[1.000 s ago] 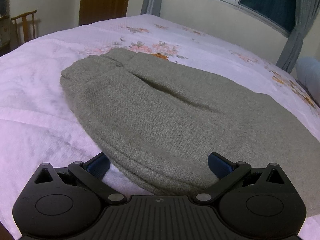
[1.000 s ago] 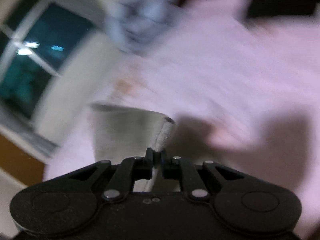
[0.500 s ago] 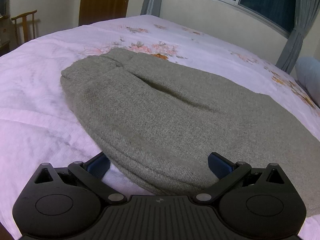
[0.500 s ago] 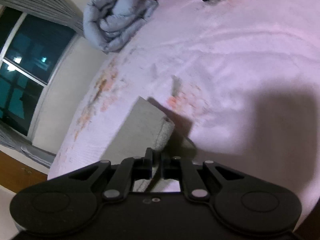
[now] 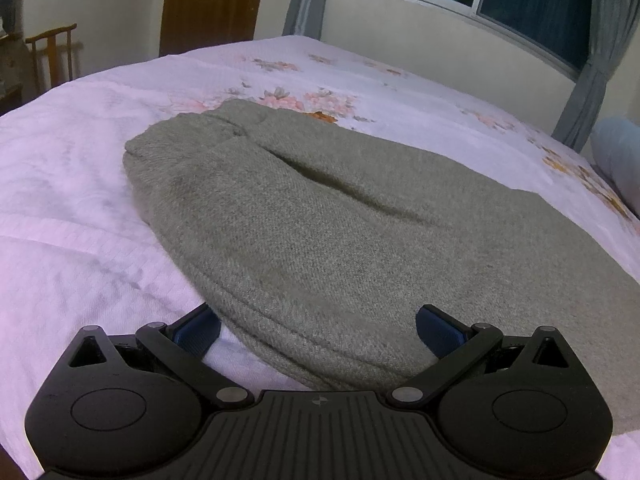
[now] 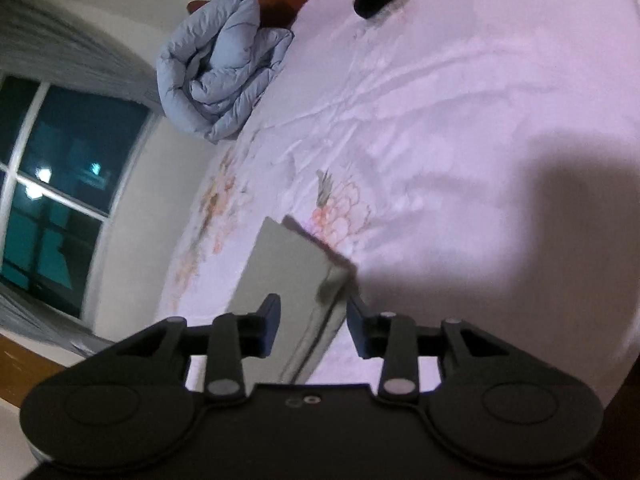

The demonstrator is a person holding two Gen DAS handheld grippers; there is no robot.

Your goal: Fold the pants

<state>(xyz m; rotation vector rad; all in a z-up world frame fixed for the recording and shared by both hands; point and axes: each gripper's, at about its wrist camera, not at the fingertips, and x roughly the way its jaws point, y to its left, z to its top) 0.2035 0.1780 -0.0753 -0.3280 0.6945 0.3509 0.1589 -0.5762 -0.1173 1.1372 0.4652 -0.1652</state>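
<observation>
Lying across the pink floral bed (image 5: 80,208), grey knitted pants (image 5: 328,232) are sitting doubled over, both claws spread.

Left claw (image 5: 318,326) is straddling the near fold, probably readying a grip; right claw (image 6: 313,326) is flanking the cloth's corner edge, fingers wide and not pinching it.

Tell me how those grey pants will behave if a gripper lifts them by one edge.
The grey pants look like soft knit lying in sagging folds, so they would likely droop and unfold. The fuzzy weave probably grips the blue pads well. Stacked layers at the hem suggest some weight.
</observation>
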